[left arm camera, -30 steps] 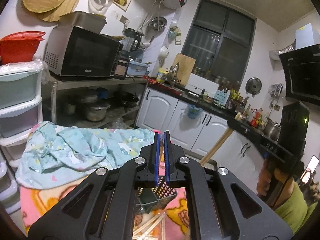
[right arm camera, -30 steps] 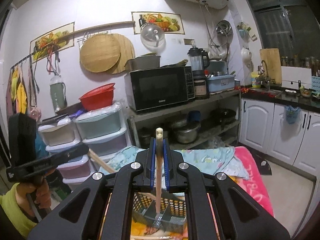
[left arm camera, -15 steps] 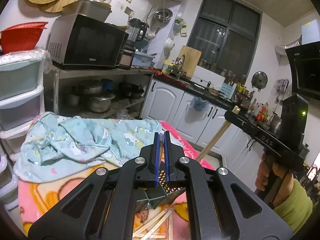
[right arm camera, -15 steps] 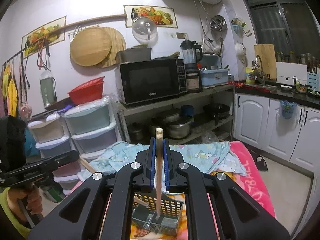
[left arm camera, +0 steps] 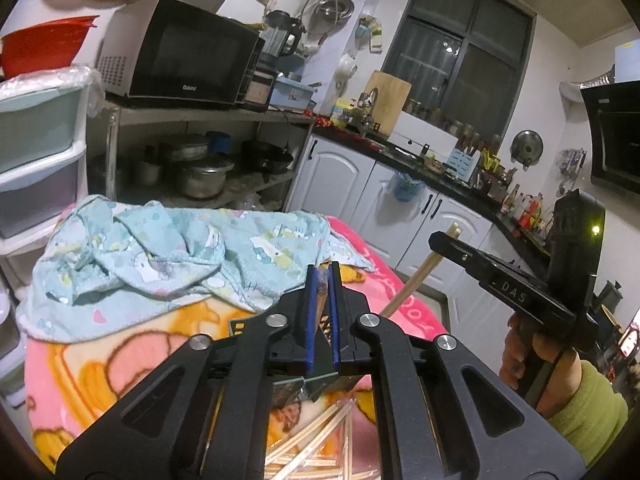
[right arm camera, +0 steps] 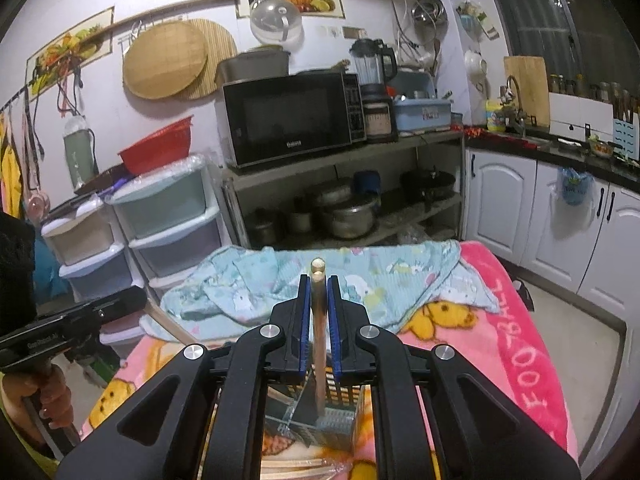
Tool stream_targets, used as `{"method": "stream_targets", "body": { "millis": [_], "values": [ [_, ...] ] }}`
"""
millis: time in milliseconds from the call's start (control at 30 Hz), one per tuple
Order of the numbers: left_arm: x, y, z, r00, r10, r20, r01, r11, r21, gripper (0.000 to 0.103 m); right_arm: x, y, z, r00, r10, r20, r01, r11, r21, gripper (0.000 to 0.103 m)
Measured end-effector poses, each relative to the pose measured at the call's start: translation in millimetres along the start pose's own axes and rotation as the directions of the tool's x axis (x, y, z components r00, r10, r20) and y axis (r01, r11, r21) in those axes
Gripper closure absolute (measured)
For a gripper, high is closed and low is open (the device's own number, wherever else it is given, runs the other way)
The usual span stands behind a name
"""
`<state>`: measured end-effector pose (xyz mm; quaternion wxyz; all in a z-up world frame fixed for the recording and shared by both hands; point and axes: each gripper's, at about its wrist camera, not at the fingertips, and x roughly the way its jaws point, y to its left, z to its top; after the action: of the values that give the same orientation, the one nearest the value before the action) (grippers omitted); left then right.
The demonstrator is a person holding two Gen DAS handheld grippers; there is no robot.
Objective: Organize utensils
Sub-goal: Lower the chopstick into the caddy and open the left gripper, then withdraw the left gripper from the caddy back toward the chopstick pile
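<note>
On my left side, I am holding the left gripper [left arm camera: 322, 312] low over the pink blanket [left arm camera: 104, 360], its blue pads drawn almost together. A thin brownish sliver is showing in the narrow gap, but I cannot tell whether the jaws are pinching something or just nearly closed on nothing. Below and ahead of it, the black slotted basket [left arm camera: 240, 326] is peeking out from behind the fingers, and a loose bundle of chopsticks [left arm camera: 316, 440] is lying on the blanket in what looks like clear wrapping, beside the basket and not in it.

Moving right, I am gripping a wooden chopstick [right arm camera: 319, 320] in the right gripper [right arm camera: 319, 320], jaws clamped on its shaft, top end poking up above the pads. Its lower tip is reaching down into the basket [right arm camera: 340, 432], into a divided compartment near the mesh bottom; which compartment I cannot say for sure. More chopsticks [right arm camera: 296, 470] are lying flat in front of the basket.

I am judging the task as early: one stick is going in but not yet released, and most of the pile is waiting on the blanket. The crumpled blue cloth [right arm camera: 360, 280] at the far end is lying apart from all this.
</note>
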<state>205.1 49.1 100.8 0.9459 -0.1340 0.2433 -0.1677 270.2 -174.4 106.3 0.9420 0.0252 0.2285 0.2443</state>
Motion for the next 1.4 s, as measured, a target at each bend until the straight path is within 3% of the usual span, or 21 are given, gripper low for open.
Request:
{"method": "stream_targets", "body": {
  "millis": [100, 233, 300, 633, 967, 1400],
  "values": [
    [2, 3, -3, 1.0, 0.019, -0.01, -0.019, 1.0, 0.0, 0.09, 1, -1, -5, 1.0, -0.011, -0.011, 0.011, 1.0, 0.009, 0.068],
    [-3, 6, -5, 0.999, 0.043, 0.002, -0.042, 0.999, -0.006, 0.062, -4, -2, -9, 1.0, -0.023, -0.012, 0.023, 1.0, 0.007, 0.056],
    [-8, 7, -5, 0.998, 0.058, 0.018, -0.058, 0.998, -0.003, 0.059, -8, -2, -12, 1.0, -0.026, -0.007, 0.026, 1.0, 0.01, 0.05],
    [-34, 9, -6, 0.991, 0.107, 0.075, -0.106, 0.994, -0.012, 0.011, -31, 0, -21, 0.999, -0.038, 0.014, 0.038, 0.999, 0.016, 0.033],
    [-51, 12, -23, 0.991, 0.112, 0.073, -0.109, 0.993, -0.033, 0.011, -63, 1, -37, 0.999, -0.04, 0.017, 0.04, 0.999, 0.017, 0.029],
    [-64, 22, -57, 0.992, 0.123, 0.035, -0.121, 0.99, -0.067, 0.011, -85, 2, -76, 0.998, -0.056, -0.04, 0.057, 0.998, 0.013, 0.028]
  ]
}}
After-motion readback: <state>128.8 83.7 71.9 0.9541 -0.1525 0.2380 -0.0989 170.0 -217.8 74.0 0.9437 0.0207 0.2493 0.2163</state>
